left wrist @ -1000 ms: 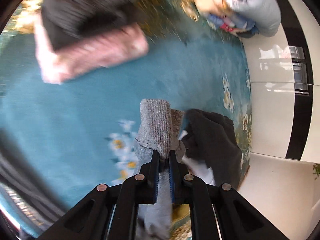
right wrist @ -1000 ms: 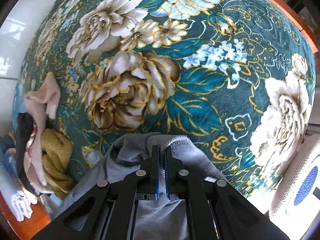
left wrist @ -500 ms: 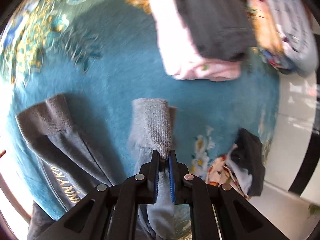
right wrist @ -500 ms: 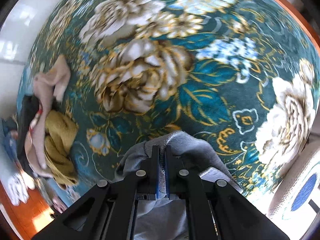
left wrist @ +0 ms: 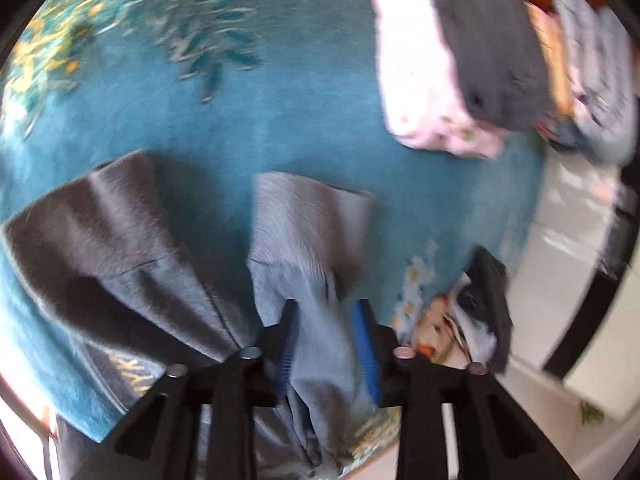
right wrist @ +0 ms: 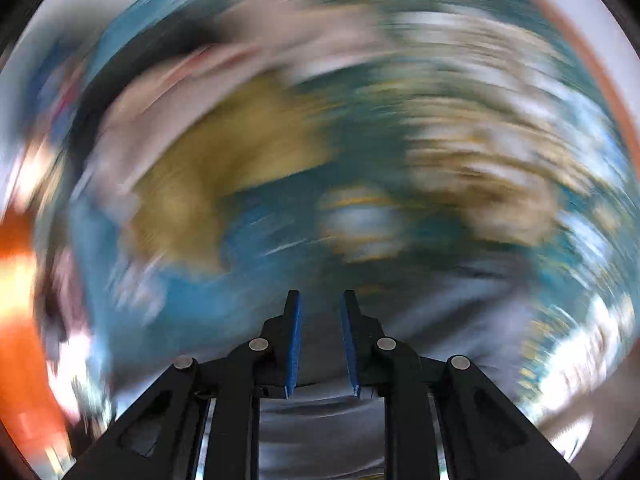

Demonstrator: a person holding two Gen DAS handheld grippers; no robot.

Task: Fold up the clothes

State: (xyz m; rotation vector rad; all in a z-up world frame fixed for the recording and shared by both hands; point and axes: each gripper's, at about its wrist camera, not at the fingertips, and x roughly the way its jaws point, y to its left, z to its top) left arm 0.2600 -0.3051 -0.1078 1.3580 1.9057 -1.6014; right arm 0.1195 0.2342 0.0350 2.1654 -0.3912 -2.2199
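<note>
Two grippers, both with jaws apart, gripping nothing. Left gripper [left wrist: 326, 312] straddles the grey sweatpants' [left wrist: 308, 248] ribbed cuff, lying on the teal carpet [left wrist: 260, 128]. Yellow lettering at 7 o'clock, unreadable. Folded pink-and-grey stack [left wrist: 460, 68] at 1 o'clock. Right gripper [right wrist: 320, 304] over grey fabric; that view is motion-blurred.

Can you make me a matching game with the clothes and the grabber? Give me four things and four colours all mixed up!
Things:
1. rug
2. trousers
3. gripper pads
4. folded top under the dark one

Colours:
A. pink
B. teal
C. grey
D. bright blue

Pairs: 1-B, 2-C, 3-D, 4-A
</note>
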